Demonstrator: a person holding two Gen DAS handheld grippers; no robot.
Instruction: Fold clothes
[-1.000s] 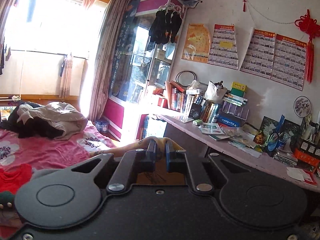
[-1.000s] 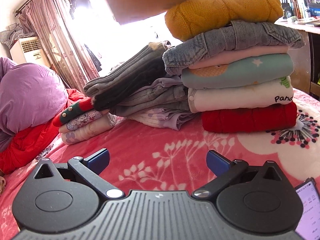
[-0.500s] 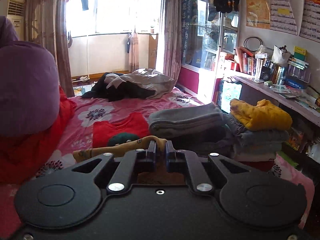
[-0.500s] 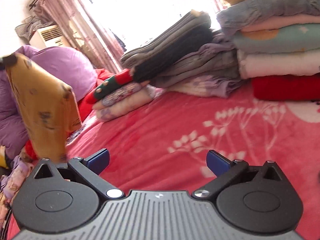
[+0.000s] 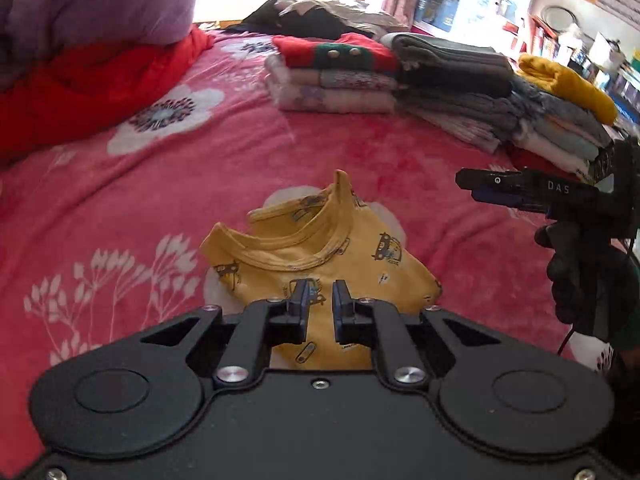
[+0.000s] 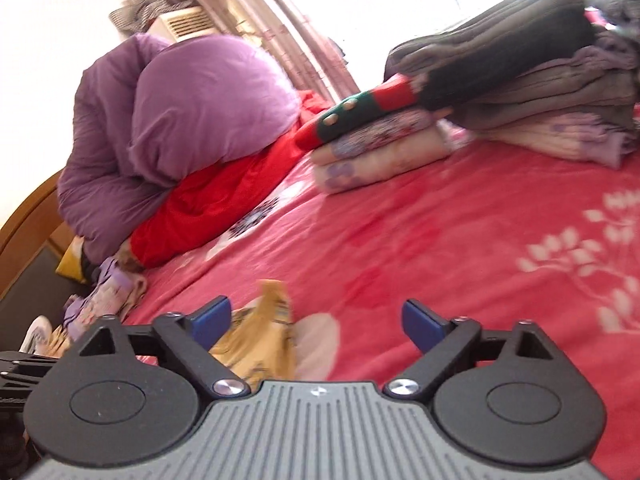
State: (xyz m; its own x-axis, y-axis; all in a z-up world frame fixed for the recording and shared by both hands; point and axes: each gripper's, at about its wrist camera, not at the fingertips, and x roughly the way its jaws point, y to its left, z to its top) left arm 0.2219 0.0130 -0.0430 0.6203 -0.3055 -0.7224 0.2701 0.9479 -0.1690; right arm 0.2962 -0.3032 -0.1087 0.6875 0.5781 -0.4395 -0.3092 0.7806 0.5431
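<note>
A small yellow shirt (image 5: 320, 248) with car prints lies on the pink flowered blanket (image 5: 160, 184), neckline away from me. My left gripper (image 5: 320, 300) is low over its near hem, its jaws almost together with yellow cloth between them. My right gripper (image 5: 500, 190) hovers to the right of the shirt, held by a gloved hand (image 5: 580, 272). In the right wrist view the right gripper (image 6: 316, 320) stands wide open and holds nothing, with the yellow shirt (image 6: 260, 340) bunched beside its left finger.
Stacks of folded clothes (image 5: 452, 76) line the far side of the bed, one topped by a mustard sweater (image 5: 568, 80). A purple quilt (image 5: 100, 0) on a red cover (image 5: 80, 92) fills the far left. A cluttered desk stands at the far right.
My left gripper has swung down from facing the room and brought the yellow shirt onto the blanket. The right gripper has turned left and tilted, staying open.
</note>
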